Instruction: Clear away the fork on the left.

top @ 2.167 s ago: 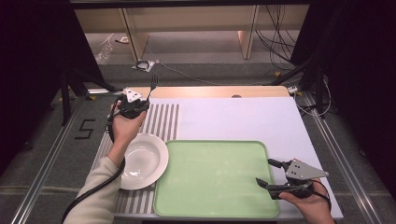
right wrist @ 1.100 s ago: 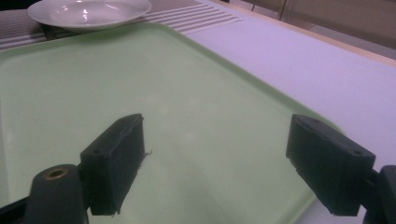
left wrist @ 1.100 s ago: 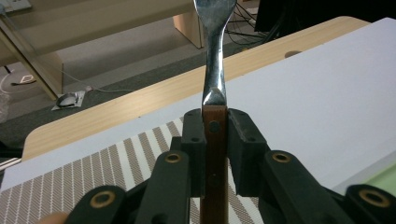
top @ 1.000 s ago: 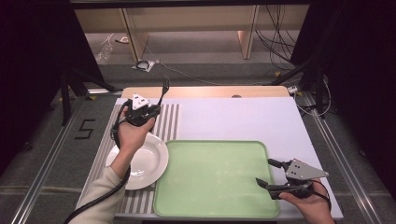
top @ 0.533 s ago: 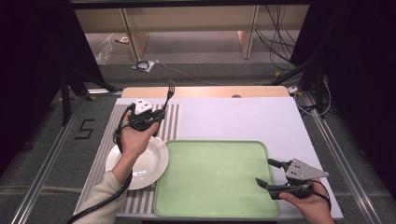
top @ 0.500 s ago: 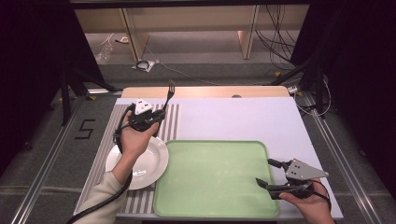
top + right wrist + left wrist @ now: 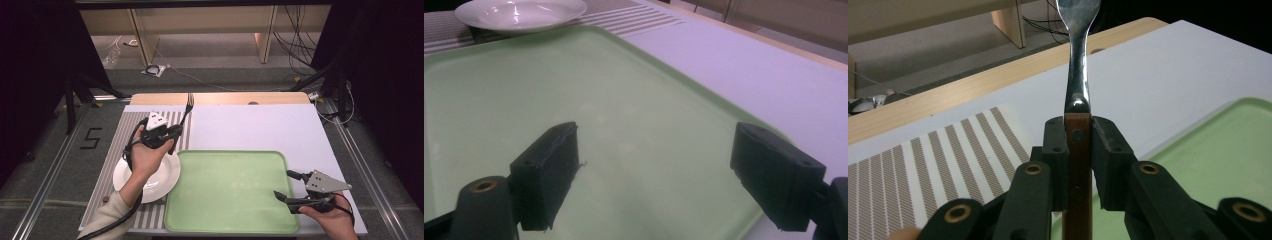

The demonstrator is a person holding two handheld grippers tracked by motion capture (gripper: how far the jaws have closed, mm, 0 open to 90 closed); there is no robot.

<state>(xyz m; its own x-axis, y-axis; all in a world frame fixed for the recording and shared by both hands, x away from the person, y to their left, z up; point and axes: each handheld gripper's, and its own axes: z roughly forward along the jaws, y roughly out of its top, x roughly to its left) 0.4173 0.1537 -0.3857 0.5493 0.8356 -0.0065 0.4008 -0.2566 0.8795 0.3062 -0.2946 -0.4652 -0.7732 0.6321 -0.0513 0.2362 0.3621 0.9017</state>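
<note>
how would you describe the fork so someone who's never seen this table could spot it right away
Start at the green tray, then go left to the white plate. Above the plate, the left hand-held gripper clamps the fork by its brown wooden handle. It is the one shiny metal thing, tines pointing away from the person.

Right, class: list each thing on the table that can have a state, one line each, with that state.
Fork: held by its wooden handle, lifted off the table, tines pointing away.
Left gripper: shut on the fork.
Right gripper: open, nothing between its pads, over the tray's near right corner.
Tray: bare, flat on the table.
Plate: bare, upright on the striped mat, left of the tray.
</note>
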